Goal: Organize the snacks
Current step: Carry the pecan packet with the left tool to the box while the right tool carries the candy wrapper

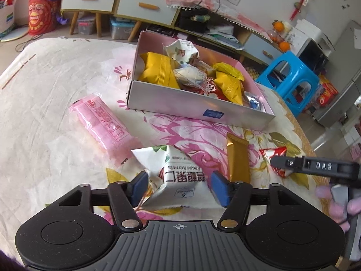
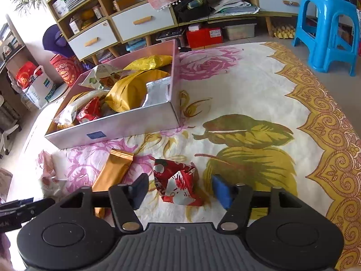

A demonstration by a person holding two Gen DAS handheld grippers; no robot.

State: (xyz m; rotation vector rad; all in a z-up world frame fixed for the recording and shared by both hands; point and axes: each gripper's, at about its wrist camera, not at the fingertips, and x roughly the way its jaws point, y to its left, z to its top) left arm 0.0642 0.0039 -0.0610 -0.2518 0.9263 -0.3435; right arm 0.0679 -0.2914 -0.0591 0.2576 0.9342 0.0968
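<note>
A pink box point(image 1: 191, 107) point(image 2: 126, 126) full of snack packets stands on the flowered tablecloth. My left gripper point(image 1: 178, 187) is open, its blue pads on either side of a white pecan-kernel packet point(image 1: 173, 176) lying on the cloth; contact is unclear. My right gripper point(image 2: 181, 190) is open around a red and white packet point(image 2: 177, 185) on the cloth, with a gap on each side. A gold bar point(image 1: 238, 158) point(image 2: 114, 169) lies between the two packets. A pink packet point(image 1: 101, 122) lies to the left of the box.
The right gripper's body point(image 1: 315, 167) shows at the right edge of the left wrist view. Beyond the table stand a blue plastic stool point(image 2: 327, 29) point(image 1: 291, 79) and a low cabinet point(image 2: 126, 24) with drawers.
</note>
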